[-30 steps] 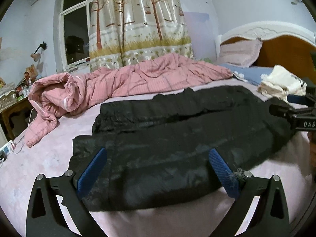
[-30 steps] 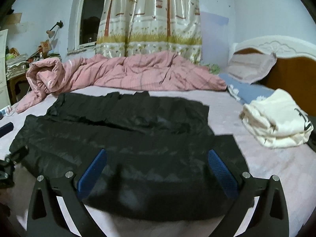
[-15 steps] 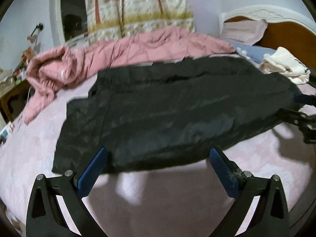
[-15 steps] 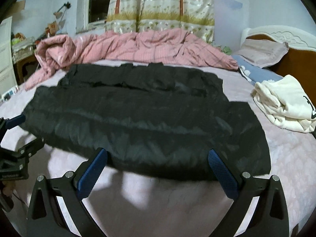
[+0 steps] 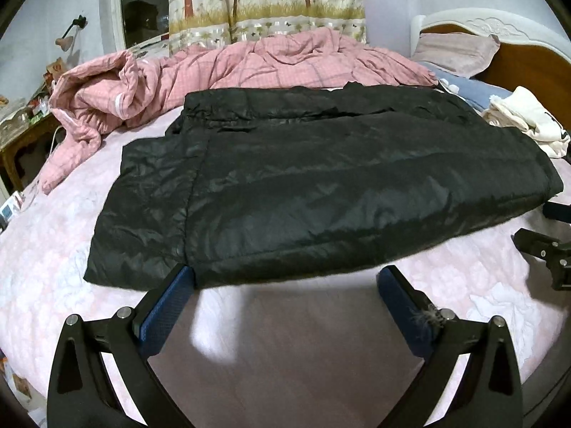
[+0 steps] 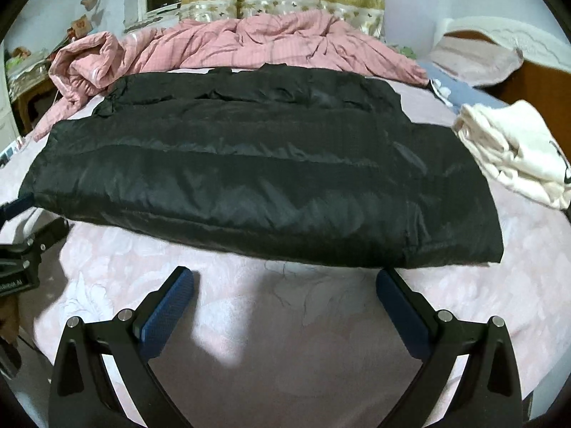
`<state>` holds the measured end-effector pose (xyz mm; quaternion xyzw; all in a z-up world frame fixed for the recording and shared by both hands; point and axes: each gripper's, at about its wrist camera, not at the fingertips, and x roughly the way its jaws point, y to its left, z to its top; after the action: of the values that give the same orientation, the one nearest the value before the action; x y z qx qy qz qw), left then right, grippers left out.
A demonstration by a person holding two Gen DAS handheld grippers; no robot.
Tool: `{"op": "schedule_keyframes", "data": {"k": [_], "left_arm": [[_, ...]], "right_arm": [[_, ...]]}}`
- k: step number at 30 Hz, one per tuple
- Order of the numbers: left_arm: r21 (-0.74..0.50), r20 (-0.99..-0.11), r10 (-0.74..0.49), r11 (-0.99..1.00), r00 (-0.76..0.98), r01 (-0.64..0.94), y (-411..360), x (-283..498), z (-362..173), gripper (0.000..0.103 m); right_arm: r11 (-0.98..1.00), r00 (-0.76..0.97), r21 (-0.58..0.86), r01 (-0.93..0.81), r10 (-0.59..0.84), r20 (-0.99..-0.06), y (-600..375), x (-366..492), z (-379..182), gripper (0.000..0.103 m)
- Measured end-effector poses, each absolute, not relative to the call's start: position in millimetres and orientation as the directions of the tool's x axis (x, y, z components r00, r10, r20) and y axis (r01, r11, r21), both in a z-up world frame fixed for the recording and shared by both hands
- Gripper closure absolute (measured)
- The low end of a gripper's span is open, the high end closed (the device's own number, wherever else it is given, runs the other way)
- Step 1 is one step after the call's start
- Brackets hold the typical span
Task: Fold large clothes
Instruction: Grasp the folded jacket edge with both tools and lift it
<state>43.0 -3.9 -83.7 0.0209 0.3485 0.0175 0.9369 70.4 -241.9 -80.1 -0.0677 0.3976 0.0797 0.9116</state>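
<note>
A large black padded jacket (image 5: pixel 321 185) lies flat across the pink bedsheet (image 5: pixel 285 339), also seen in the right wrist view as the same jacket (image 6: pixel 257 178). My left gripper (image 5: pixel 285 278) stands open just in front of the jacket's near edge, its left pad at the hem near a sleeve seam. My right gripper (image 6: pixel 285 278) is open too, a little short of the jacket's near edge, holding nothing. Each gripper shows at the other view's side edge: the right one (image 5: pixel 546 249) and the left one (image 6: pixel 25 246).
A crumpled pink quilt (image 5: pixel 249 64) lies along the far side of the bed. A folded cream garment (image 6: pixel 514 153) sits at the right by pillows (image 5: pixel 456 53) and the wooden headboard (image 5: pixel 528 71). A cluttered side table (image 5: pixel 21 132) stands at the left, below a window and curtain.
Both grippers have pulled back toward the near edge of the bed and now sit off the jacket; earlier they were over it. The jacket lies in the same spread shape.
</note>
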Motion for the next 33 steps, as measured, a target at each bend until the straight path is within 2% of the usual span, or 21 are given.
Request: {"op": "schedule_keyframes", "data": {"k": [4, 8, 10, 13, 17, 19, 20, 21, 23, 25, 27, 30, 33], "left_arm": [[-0.118, -0.687, -0.076, 0.993, 0.722, -0.008, 7.3, 38.6, -85.6, 0.0], [-0.368, -0.63, -0.26, 0.93, 0.732, 0.014, 33.2, 41.5, -78.3, 0.0], [-0.465, -0.609, -0.307, 0.885, 0.731, -0.015, 45.4, 48.0, -80.2, 0.001], [-0.469, -0.61, -0.298, 0.883, 0.734, -0.032, 45.1, 56.2, -78.8, 0.001], [-0.438, -0.615, -0.267, 0.898, 0.742, -0.041, 39.6, 68.7, -77.5, 0.002], [-0.461, -0.591, -0.276, 0.886, 0.758, -0.037, 43.9, 70.8, -74.2, 0.024], [-0.466, -0.577, -0.285, 0.884, 0.765, -0.022, 46.3, 72.4, -71.9, 0.042], [-0.465, -0.567, -0.299, 0.885, 0.768, 0.002, 46.5, 73.2, -68.5, 0.048], [-0.464, -0.557, -0.309, 0.886, 0.771, 0.02, 49.4, 77.1, -64.7, 0.05], [-0.477, -0.564, -0.318, 0.879, 0.762, 0.014, 52.1, 83.0, -67.0, 0.056], [-0.487, -0.575, -0.318, 0.874, 0.754, -0.003, 54.8, 86.7, -70.2, 0.084], [-0.442, -0.564, -0.289, 0.897, 0.774, 0.012, 51.2, 74.4, -58.0, 0.091], [-0.41, -0.55, -0.271, 0.912, 0.79, 0.027, 48.2, 49.0, -38.9, 0.093]], "right_arm": [[0.974, 0.642, 0.037, -0.222, 0.174, -0.747, -248.0, 72.0, -77.7, 0.0], [0.934, 0.601, 0.247, -0.257, 0.355, -0.716, -260.0, 76.9, -72.6, 0.0], [0.915, 0.596, 0.331, -0.23, 0.401, -0.695, -268.1, 83.4, -74.3, 0.0], [0.872, 0.6, 0.451, -0.191, 0.467, -0.65, -282.4, 95.0, -76.6, 0.0], [0.838, 0.619, 0.517, -0.173, 0.501, -0.605, -293.4, 106.1, -74.9, 0.001], [0.838, 0.644, 0.52, -0.169, 0.493, -0.586, -297.0, 108.6, -71.1, 0.01], [0.835, 0.657, 0.522, -0.172, 0.493, -0.571, -298.8, 108.1, -68.3, 0.016], [0.833, 0.665, 0.523, -0.178, 0.494, -0.56, -300.5, 109.0, -66.1, 0.018], [0.838, 0.688, 0.507, -0.204, 0.491, -0.535, -301.0, 109.2, -58.5, 0.021], [0.876, 0.707, 0.439, -0.2, 0.439, -0.554, -294.3, 110.8, -55.6, 0.031], [0.907, 0.721, 0.378, -0.184, 0.386, -0.576, -286.5, 112.8, -56.4, 0.072], [0.915, 0.75, 0.347, -0.206, 0.376, -0.544, -283.9, 101.5, -49.5, 0.086], [0.93, 0.789, 0.27, -0.25, 0.357, -0.499, -277.5, 74.0, -33.7, 0.088]]}}
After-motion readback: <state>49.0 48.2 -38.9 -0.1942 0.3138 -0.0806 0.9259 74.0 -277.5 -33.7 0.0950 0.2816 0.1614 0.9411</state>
